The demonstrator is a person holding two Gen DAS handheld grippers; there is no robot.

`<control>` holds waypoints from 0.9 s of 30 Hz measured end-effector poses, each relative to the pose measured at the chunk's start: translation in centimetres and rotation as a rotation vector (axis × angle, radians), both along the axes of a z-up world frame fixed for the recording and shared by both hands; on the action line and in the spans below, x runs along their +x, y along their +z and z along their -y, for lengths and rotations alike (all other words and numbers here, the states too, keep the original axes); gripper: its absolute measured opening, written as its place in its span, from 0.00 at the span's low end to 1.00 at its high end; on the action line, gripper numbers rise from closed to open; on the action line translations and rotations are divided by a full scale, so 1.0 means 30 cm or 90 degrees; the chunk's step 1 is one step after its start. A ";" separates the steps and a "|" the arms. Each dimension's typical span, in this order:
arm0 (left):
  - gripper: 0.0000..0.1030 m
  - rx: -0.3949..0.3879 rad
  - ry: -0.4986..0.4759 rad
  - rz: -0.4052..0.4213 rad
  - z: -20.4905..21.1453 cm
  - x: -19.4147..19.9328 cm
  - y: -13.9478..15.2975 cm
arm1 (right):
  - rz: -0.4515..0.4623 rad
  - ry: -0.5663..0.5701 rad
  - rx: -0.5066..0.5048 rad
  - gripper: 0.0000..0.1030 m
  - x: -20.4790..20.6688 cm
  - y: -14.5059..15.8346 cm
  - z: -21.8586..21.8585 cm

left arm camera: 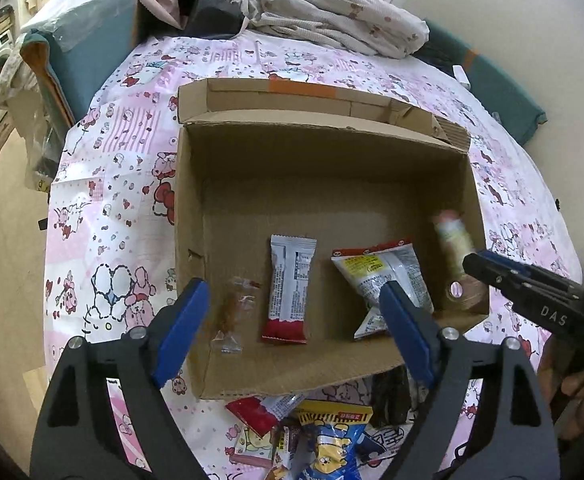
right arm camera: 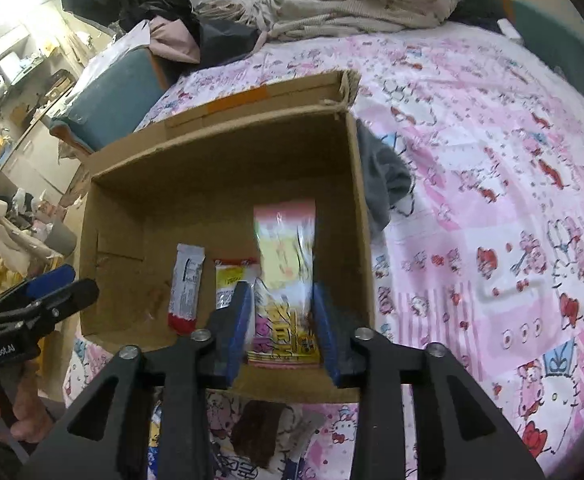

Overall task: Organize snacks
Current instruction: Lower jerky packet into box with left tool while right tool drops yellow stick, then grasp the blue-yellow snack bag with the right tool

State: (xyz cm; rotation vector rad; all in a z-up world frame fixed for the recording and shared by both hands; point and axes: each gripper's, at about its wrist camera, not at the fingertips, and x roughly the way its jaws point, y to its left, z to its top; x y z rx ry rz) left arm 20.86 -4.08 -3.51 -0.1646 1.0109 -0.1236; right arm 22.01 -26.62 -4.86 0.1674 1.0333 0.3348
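While the cardboard box (left arm camera: 324, 184) fills in a row along its near wall, the left gripper (left arm camera: 292, 316) hangs released at lower centre; the right gripper (right arm camera: 282, 312) brackets a blurred pink-yellow packet (right arm camera: 286, 264), grip uncertain, lower centre.

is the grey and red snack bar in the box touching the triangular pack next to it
Apart. In the left wrist view, bare cardboard floor shows between the grey and red bar and the triangular pack along their whole length.
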 end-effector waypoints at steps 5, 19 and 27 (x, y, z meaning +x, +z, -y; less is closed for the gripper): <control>0.82 0.004 -0.009 0.029 0.004 -0.020 0.023 | 0.026 -0.017 0.020 0.83 -0.004 0.029 0.017; 0.88 0.030 0.029 0.048 -0.051 -0.091 0.069 | 0.026 -0.046 0.017 0.83 -0.037 0.047 0.051; 0.89 0.033 0.050 0.028 -0.097 -0.182 0.090 | 0.030 -0.052 0.046 0.83 -0.146 0.096 0.069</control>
